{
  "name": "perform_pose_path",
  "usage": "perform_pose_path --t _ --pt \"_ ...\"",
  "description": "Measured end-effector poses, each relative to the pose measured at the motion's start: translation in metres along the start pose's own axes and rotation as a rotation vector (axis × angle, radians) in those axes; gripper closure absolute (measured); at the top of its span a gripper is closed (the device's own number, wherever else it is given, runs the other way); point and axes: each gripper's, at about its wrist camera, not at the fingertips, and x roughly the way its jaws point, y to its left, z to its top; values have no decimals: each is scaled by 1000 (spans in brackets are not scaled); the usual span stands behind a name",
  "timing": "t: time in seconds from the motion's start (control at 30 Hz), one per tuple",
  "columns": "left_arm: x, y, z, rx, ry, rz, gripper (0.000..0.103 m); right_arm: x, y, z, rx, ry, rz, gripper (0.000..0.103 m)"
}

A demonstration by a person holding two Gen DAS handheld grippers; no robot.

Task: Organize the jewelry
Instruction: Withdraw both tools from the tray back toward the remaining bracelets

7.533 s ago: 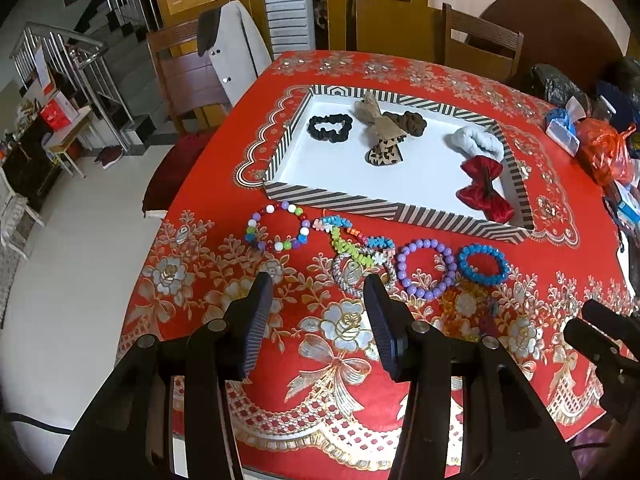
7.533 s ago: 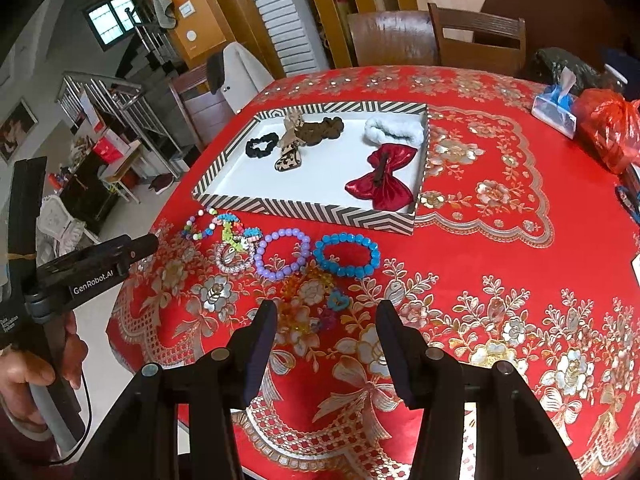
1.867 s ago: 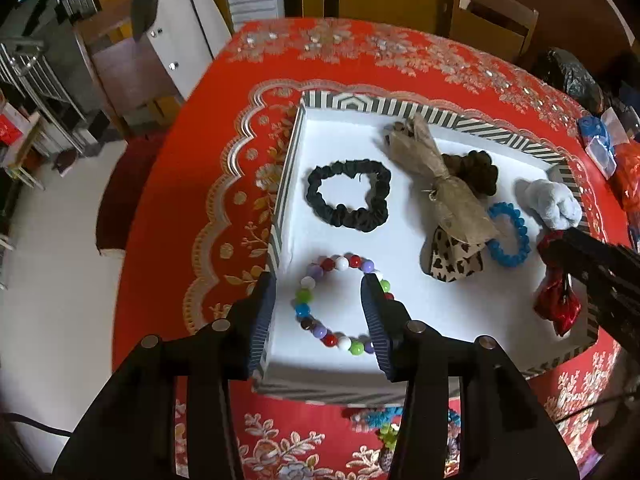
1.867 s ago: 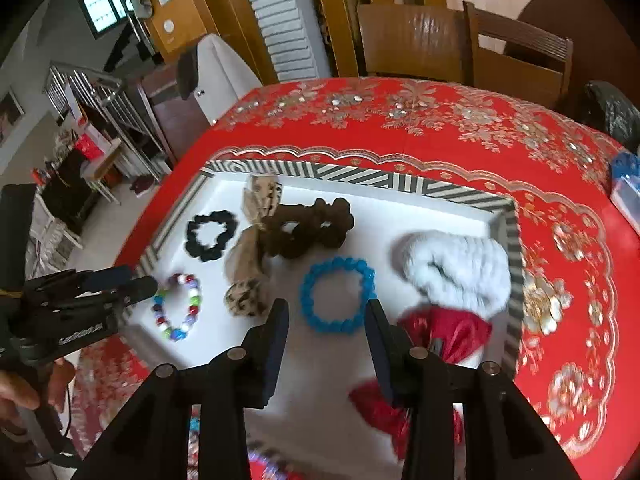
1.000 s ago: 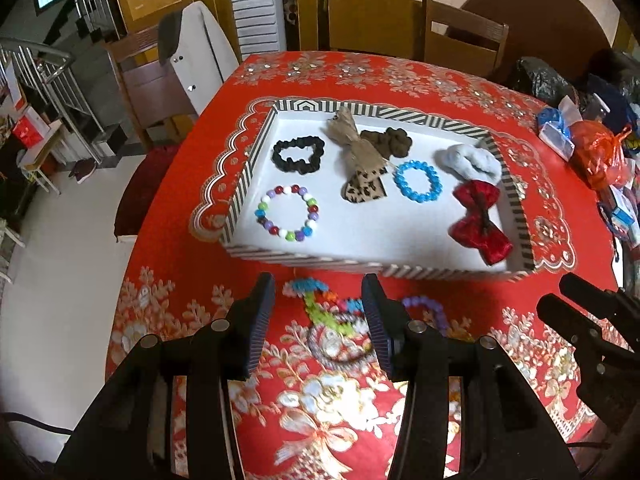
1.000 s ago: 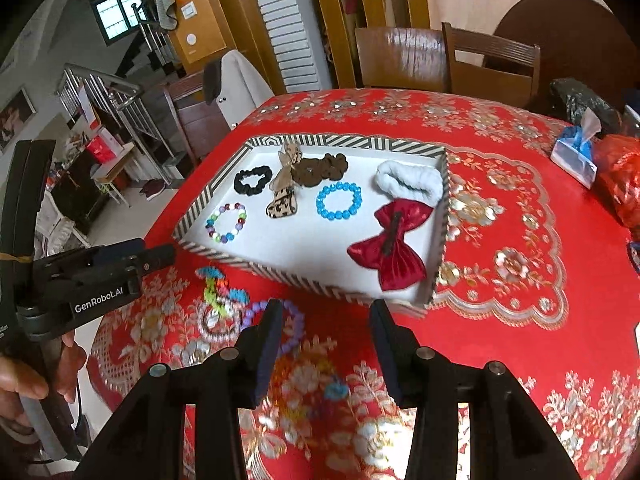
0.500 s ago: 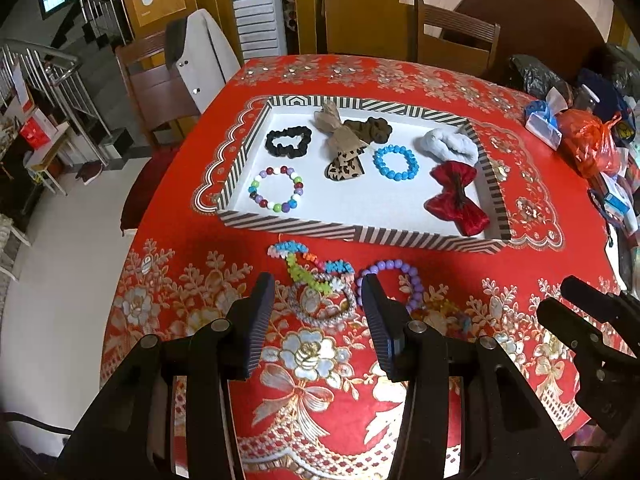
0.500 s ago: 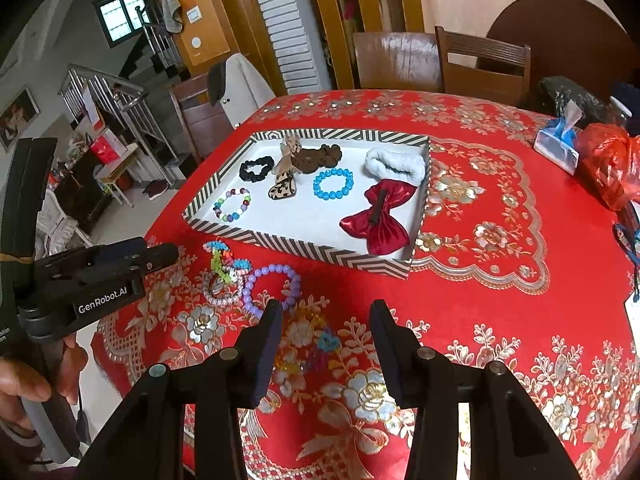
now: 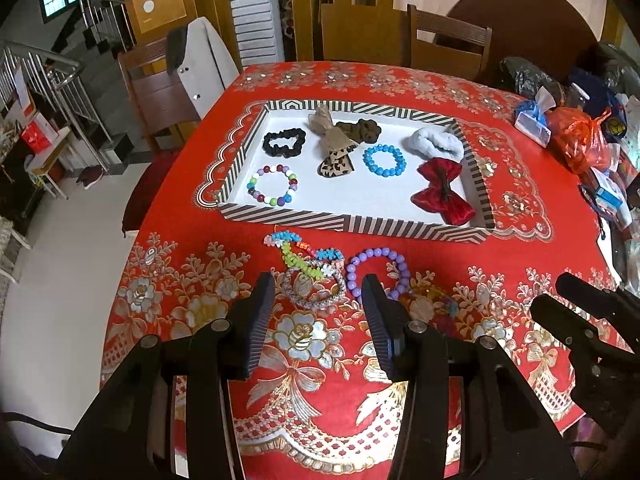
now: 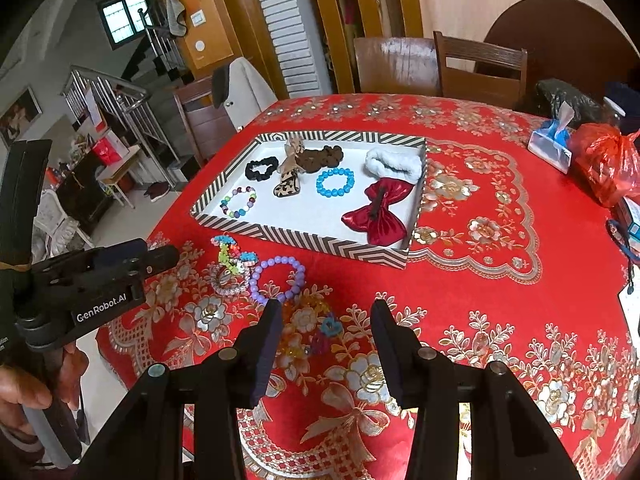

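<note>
The amber and blue beads (image 10: pixel 310 330) near the right gripper (image 10: pixel 324 336) blurred into the red floral tablecloth (image 10: pixel 500 280), so their form was hard to tell. A purple bead bracelet (image 9: pixel 378 270), a pale woven bracelet (image 9: pixel 314 288) and a tangled multicoloured strand (image 9: pixel 302 254) lay just outside the striped tray (image 9: pixel 352 224). Inside lay a mixed-colour bead bracelet (image 9: pixel 273 185) and a blue bead bracelet (image 9: pixel 385 160). The left gripper (image 9: pixel 316 312), marked "GenRobot.AI", hovered with jaws apart and empty; so did the right.
</note>
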Motion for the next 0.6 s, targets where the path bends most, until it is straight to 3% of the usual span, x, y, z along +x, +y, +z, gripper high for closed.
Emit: perform_pose_path --t 0.6 --pt "-10 3 -10 2 -16 4 59 -8 11 -5 -3 -17 3 57"
